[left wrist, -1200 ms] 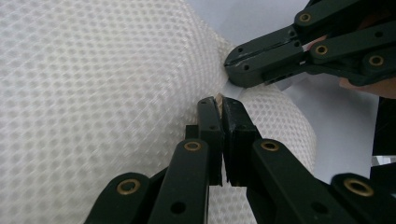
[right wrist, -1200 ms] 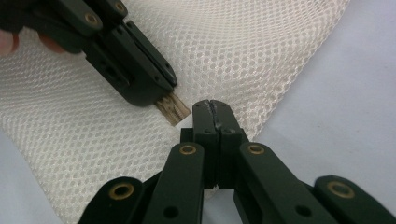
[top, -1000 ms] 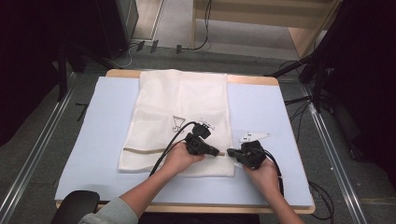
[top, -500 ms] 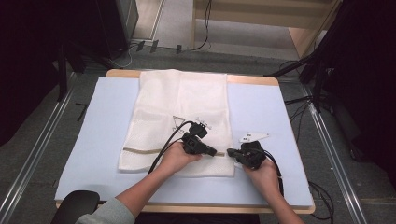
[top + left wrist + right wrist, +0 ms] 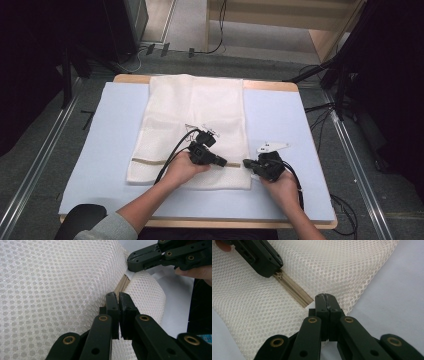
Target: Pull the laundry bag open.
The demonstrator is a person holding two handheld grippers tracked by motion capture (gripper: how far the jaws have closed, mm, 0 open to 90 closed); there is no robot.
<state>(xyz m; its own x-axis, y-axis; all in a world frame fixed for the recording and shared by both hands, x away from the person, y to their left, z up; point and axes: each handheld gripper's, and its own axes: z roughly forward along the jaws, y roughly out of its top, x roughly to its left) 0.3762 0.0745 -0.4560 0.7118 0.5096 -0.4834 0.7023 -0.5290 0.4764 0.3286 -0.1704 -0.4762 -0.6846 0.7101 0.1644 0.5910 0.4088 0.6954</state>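
Observation:
A white mesh bag (image 5: 195, 115) lies flat on the pale blue table mat (image 5: 110, 125), with a tan zipper (image 5: 150, 161) running across its near end. My left gripper (image 5: 225, 163) rests on the bag, its jaws shut on the zipper (image 5: 123, 283) right at their tips (image 5: 118, 296). My right gripper (image 5: 246, 163) faces it from the right, a short gap away. Its jaws (image 5: 325, 297) are shut on the bag's mesh edge just past the zipper's end (image 5: 294, 292). In the right gripper view, the left gripper (image 5: 273, 271) covers the zipper farther along.
The mat covers a wooden table (image 5: 270, 86) with bare mat on both sides of the bag. Cables (image 5: 165, 50) lie on the floor beyond the far edge. Dark equipment (image 5: 125, 20) stands at the back left and stands (image 5: 345, 65) at the right.
My left gripper has edged slightly to the left along the zipper. My right gripper has stayed at the bag's right edge.

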